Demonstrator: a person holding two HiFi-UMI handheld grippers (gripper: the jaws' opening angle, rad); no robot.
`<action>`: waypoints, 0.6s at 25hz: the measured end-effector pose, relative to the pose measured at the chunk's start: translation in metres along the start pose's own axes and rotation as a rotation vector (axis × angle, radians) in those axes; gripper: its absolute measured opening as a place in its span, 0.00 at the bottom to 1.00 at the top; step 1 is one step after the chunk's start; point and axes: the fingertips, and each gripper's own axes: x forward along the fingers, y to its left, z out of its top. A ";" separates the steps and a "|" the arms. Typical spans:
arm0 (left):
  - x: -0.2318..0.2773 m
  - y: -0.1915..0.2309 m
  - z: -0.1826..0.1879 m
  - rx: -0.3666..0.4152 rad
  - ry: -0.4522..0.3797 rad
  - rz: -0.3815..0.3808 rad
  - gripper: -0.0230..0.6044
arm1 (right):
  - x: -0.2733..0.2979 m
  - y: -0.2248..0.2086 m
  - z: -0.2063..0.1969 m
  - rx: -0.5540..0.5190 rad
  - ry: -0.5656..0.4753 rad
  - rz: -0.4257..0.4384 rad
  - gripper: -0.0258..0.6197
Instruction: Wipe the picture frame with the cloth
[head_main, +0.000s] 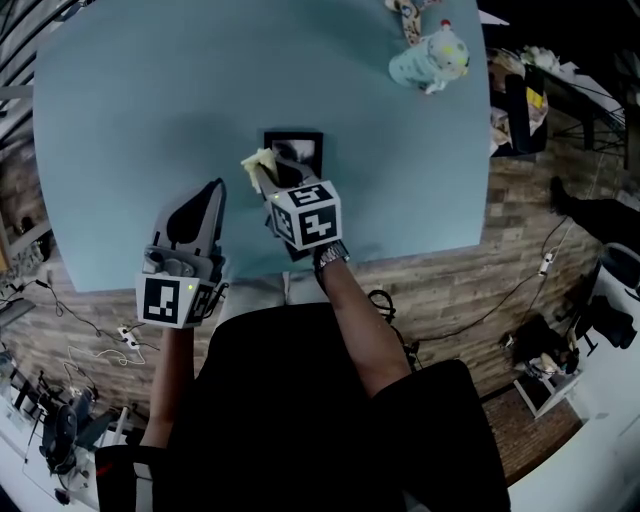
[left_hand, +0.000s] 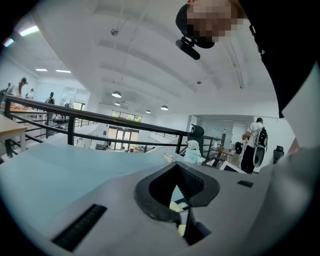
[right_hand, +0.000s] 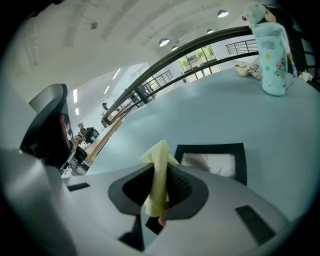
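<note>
Poised to wipe: right gripper over the near half of the picture frame, jaws clamped on a folded strip of yellow cloth, loose end sticking up past the tips by the frame's left edge. Flat on the teal table, the frame, black border around a pale pane. In the right gripper view, cloth held by a narrow pinch, frame just beyond the jaws. Contact between cloth and pane impossible to confirm from either angle.

Left of the frame and nearer the person, left gripper, apart from the frame. In the left gripper view, left gripper with jaws drawn together and nothing held between them. Well beyond the frame, toward the far right, a pale bottle with a plush top.

Likely trouble, judged from this pose: frame skating across the smooth tabletop under the first stroke, with nothing bracing it. Also possible: cloth dragged out of so slim a pinch by friction on the pane, or hard jaw tips scraping the pane, with so little cloth leading the tips. Less likely: a knock to the bottle, given its remove from the frame.
</note>
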 end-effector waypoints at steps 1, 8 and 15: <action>0.000 0.000 -0.001 0.001 0.004 -0.001 0.03 | -0.002 -0.002 0.001 0.005 -0.003 -0.005 0.13; 0.006 -0.004 -0.006 -0.029 0.018 -0.014 0.03 | -0.012 -0.029 0.002 0.046 -0.027 -0.058 0.13; 0.016 -0.017 -0.001 0.011 -0.011 -0.065 0.03 | -0.028 -0.050 0.002 0.083 -0.057 -0.108 0.13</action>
